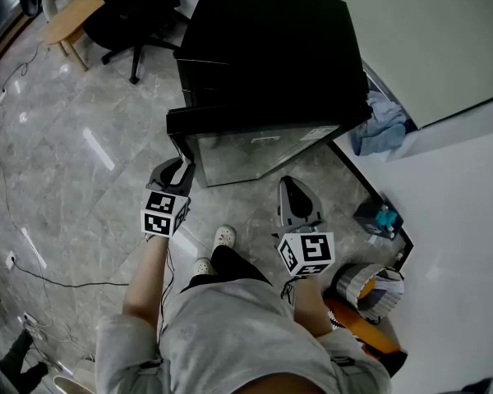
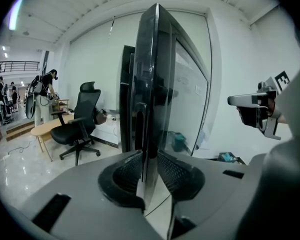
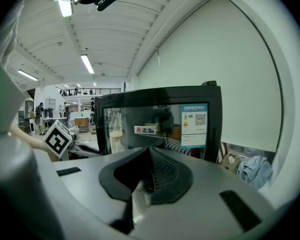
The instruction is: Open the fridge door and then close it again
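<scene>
The left gripper point(image 2: 150, 171) pinches the free edge of the door point(image 2: 155, 84), which stands ajar from the fridge point(image 1: 271, 48); best to follow the hinge's arc without twisting, and to keep the right gripper point(image 3: 149, 176), pressed together and empty, clear

Fridge point(image 1: 263, 56) inside hidden behind reflective door point(image 1: 246, 150); sticker point(image 3: 193, 125) print too small to read; table point(image 1: 74, 15) cut off at pic top.

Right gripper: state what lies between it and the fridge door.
Only bare floor. The head view shows the right gripper standing apart from the fridge door, with no object in the gap.
</scene>
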A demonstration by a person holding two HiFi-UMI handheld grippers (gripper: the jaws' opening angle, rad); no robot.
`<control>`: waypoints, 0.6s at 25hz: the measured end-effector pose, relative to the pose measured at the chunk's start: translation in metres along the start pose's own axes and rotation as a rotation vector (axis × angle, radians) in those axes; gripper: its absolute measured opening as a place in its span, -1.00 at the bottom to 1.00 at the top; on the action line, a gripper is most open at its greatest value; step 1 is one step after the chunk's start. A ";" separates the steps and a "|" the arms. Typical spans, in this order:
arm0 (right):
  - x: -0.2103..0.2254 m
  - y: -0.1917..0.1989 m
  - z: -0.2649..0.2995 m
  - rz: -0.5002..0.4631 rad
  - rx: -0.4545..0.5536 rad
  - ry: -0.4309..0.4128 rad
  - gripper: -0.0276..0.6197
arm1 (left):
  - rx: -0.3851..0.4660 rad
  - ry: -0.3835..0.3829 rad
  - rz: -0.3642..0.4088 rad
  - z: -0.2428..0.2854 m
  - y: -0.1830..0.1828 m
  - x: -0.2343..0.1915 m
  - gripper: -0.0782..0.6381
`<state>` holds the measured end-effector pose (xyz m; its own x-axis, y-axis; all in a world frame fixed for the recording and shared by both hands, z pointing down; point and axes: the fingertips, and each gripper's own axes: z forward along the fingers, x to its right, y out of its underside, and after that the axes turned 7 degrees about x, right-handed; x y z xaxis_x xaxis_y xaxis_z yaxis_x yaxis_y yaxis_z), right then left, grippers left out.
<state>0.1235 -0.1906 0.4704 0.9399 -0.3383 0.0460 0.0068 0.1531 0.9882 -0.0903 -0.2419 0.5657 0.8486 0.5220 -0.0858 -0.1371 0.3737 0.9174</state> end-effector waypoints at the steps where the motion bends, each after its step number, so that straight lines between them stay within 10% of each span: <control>1: 0.002 0.000 0.003 0.000 -0.001 -0.001 -0.83 | -0.004 -0.005 0.001 0.003 -0.001 -0.004 -0.52; 15: 0.023 0.001 0.034 0.004 -0.017 -0.014 -0.83 | 0.003 -0.078 0.021 0.052 -0.023 -0.052 -0.52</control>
<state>0.1337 -0.2296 0.4775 0.9350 -0.3506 0.0526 0.0086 0.1705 0.9853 -0.1047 -0.3176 0.5696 0.8831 0.4678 -0.0363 -0.1534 0.3609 0.9199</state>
